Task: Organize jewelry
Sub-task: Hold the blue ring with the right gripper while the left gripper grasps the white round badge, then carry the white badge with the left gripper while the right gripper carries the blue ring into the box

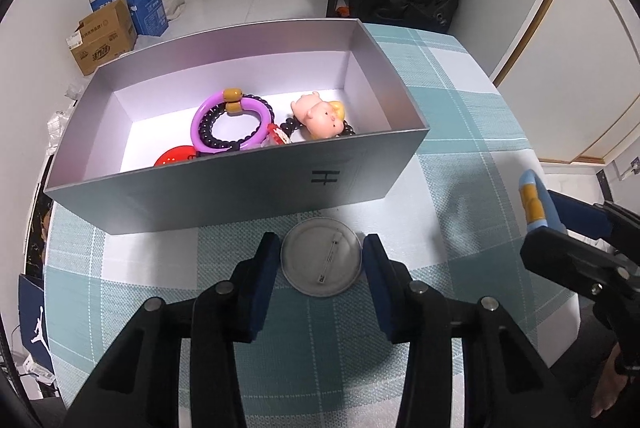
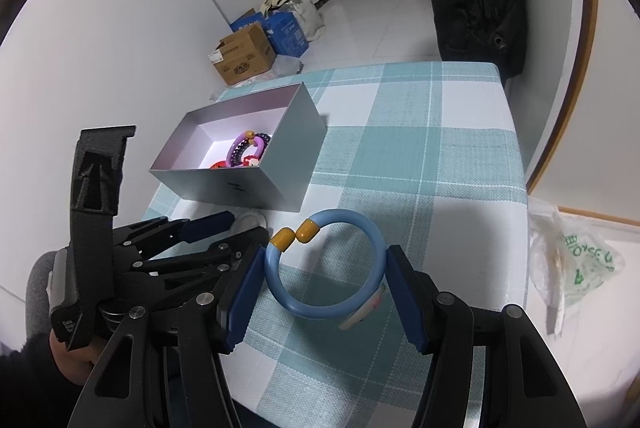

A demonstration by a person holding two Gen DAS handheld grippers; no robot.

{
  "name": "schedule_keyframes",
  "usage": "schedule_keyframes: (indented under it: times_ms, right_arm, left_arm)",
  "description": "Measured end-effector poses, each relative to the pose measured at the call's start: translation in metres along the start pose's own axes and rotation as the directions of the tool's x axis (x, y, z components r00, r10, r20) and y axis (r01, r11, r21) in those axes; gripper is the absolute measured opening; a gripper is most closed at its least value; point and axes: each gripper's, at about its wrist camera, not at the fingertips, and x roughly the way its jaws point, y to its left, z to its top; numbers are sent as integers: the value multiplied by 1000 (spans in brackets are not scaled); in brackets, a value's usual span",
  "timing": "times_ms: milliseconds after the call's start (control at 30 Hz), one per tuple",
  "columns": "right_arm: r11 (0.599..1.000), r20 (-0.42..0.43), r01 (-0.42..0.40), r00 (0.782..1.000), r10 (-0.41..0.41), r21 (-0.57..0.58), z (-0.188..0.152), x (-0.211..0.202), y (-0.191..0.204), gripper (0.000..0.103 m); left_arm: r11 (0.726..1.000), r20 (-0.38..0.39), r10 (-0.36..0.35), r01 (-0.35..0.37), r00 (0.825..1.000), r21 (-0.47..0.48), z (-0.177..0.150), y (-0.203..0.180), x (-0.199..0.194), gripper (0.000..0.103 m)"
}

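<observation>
Jaws of the left gripper [image 1: 322,270] stand apart, one blue pad at each side of a round grey metal pin badge [image 1: 321,257] that lies face down on the teal-and-white checked tablecloth [image 1: 460,131]. Small gaps show between each pad and the badge rim, so no contact is confirmed. The badge sits at the 6 o'clock side of the open grey rectangular cardboard box [image 1: 224,193], close to its front wall.

Jaws of the right gripper [image 2: 326,286] are spread to the width of a light-blue plastic bangle with two amber end caps [image 2: 326,268]. Both blue pads meet the outer edge of the bangle, one at 9 o'clock and one at 3 o'clock on the ring, and the bangle is held between them. The amber caps point toward 11 o'clock, in the direction of the box.

Box contents, left wrist view: a purple plastic bangle with amber caps [image 1: 232,123], a dark beaded bracelet [image 1: 224,141] inside it, a pink pig figurine [image 1: 320,113] at 3 o'clock of the bangle, and a red round item [image 1: 176,155] at 7 o'clock.
</observation>
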Motion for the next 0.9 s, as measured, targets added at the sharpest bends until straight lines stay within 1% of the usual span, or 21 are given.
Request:
schedule_keyframes:
  times_ms: [200, 367, 433, 633, 733, 900]
  right_arm:
    - [1000, 10, -11, 1000, 11, 15, 3, 0, 0, 60]
    - [1000, 20, -23, 1000, 23, 8, 8, 3, 8, 60]
    - [1000, 27, -29, 999, 29, -2, 10, 4, 13, 60]
    - [998, 47, -62, 997, 63, -26, 21, 9, 28, 60]
    - [996, 59, -78, 995, 80, -36, 27, 11, 36, 60]
    - [993, 95, -115, 989, 118, -37, 39, 13, 45, 60]
  left_arm:
    - [999, 32, -28, 28, 999, -22, 2, 6, -12, 37]
    - [996, 81, -70, 75, 994, -49, 4, 16, -31, 37]
    - [993, 108, -91, 98, 990, -64, 5, 22, -41, 37]
    - [984, 183, -120, 141, 976, -110, 9, 37, -60, 37]
    - [978, 220, -131, 163, 967, -132, 14, 45, -65, 37]
    - [970, 256, -140, 184, 956, -159, 25, 55, -67, 37]
